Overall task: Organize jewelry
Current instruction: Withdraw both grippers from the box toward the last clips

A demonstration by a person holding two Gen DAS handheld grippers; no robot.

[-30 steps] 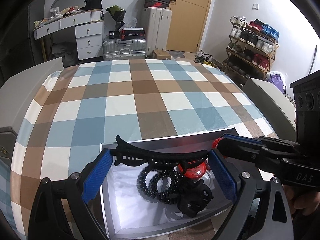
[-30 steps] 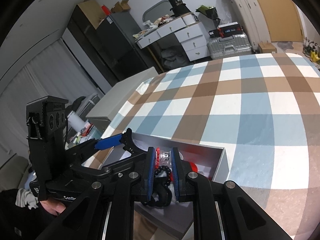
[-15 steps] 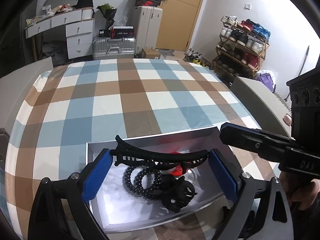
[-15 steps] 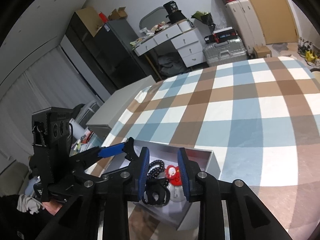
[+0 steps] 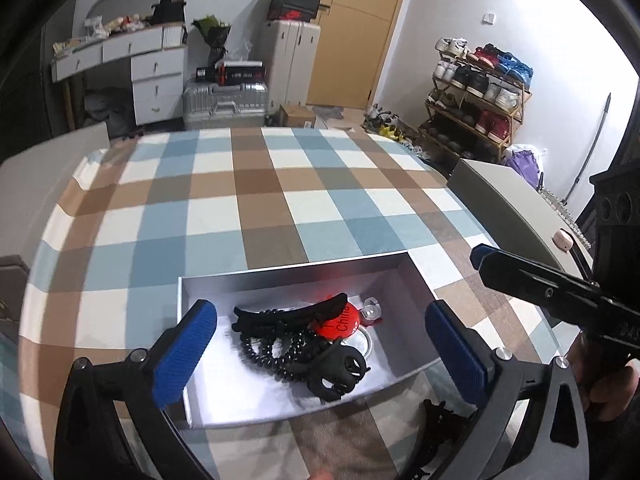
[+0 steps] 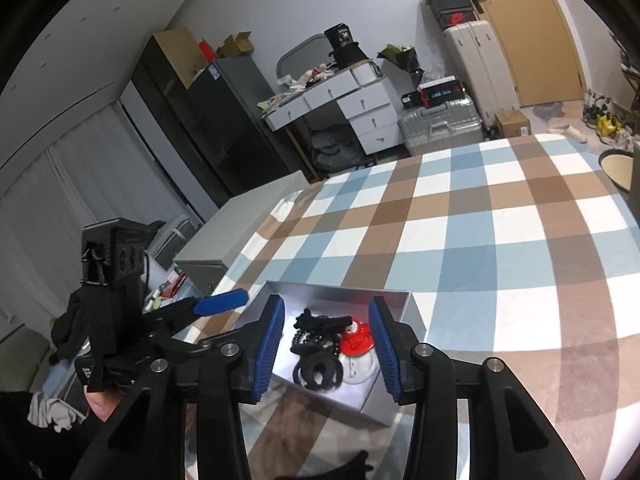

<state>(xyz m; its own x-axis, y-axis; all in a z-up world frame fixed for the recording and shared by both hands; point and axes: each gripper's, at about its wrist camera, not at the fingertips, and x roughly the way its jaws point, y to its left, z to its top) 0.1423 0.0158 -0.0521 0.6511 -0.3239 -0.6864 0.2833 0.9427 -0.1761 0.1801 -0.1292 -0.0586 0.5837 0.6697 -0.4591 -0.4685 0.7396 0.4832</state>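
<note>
A grey open box (image 5: pixel 200 288) sits on the checked cloth near the table's front edge. Inside lie a long black hair clip (image 5: pixel 288 316), coiled black hair ties (image 5: pixel 272 352), a red badge (image 5: pixel 340 322) and a chunky black claw clip (image 5: pixel 336 372). My left gripper (image 5: pixel 320 312) hangs over the box, its jaws opening wide and touching nothing. My right gripper (image 6: pixel 327 308) hovers above the box's near side, its jaws opening with nothing between the pads. Its arm (image 5: pixel 532 284) reaches in from the right in the left wrist view.
Another black clip (image 5: pixel 436 428) lies on the cloth in front of the box. The checked table (image 5: pixel 280 200) stretches away behind it. Grey seat backs (image 5: pixel 504 204) stand at both sides. A bowl (image 6: pixel 616 168) sits at the table's far right.
The long black clip left my left gripper's pads and dropped into the box. My right gripper, earlier shut on a small red item, opened and drew back upward.
</note>
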